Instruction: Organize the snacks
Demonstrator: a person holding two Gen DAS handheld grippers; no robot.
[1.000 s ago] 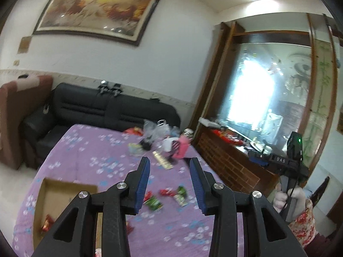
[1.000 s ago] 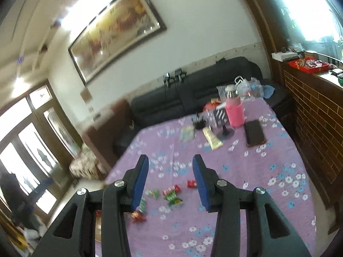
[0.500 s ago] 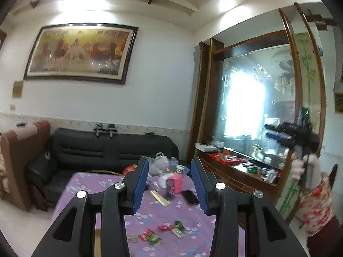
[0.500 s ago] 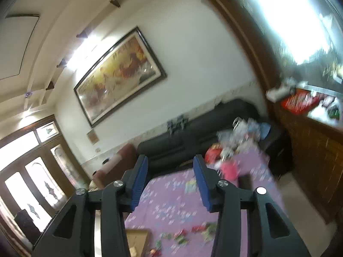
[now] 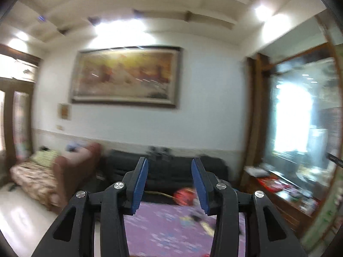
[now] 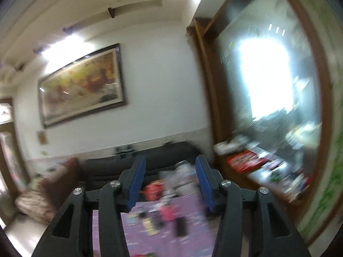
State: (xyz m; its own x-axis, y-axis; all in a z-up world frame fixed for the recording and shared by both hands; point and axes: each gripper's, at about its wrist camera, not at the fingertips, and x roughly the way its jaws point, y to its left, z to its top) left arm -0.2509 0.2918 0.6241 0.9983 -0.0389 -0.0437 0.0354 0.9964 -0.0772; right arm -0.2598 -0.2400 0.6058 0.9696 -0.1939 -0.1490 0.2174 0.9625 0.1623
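Both views are blurred and tilted up toward the wall. My left gripper (image 5: 169,184) is open and empty, high above the purple flowered table (image 5: 163,231). My right gripper (image 6: 170,182) is open and empty, also raised above the same table (image 6: 193,242). The snack packets and the cardboard box are out of both views. Blurred items stand at the table's far end: a red bag (image 5: 185,196), also in the right wrist view (image 6: 152,190), a pink bottle (image 6: 168,213) and a dark phone (image 6: 181,227).
A black sofa (image 5: 171,171) stands behind the table under a large framed painting (image 5: 126,77). A brown armchair (image 5: 75,171) is at the left. A wooden cabinet with a bright glass panel (image 6: 268,81) and a cluttered ledge (image 6: 257,162) runs along the right.
Both grippers have tilted further upward and away from the table. The snack packets and the box have dropped out of view. Both stay open.
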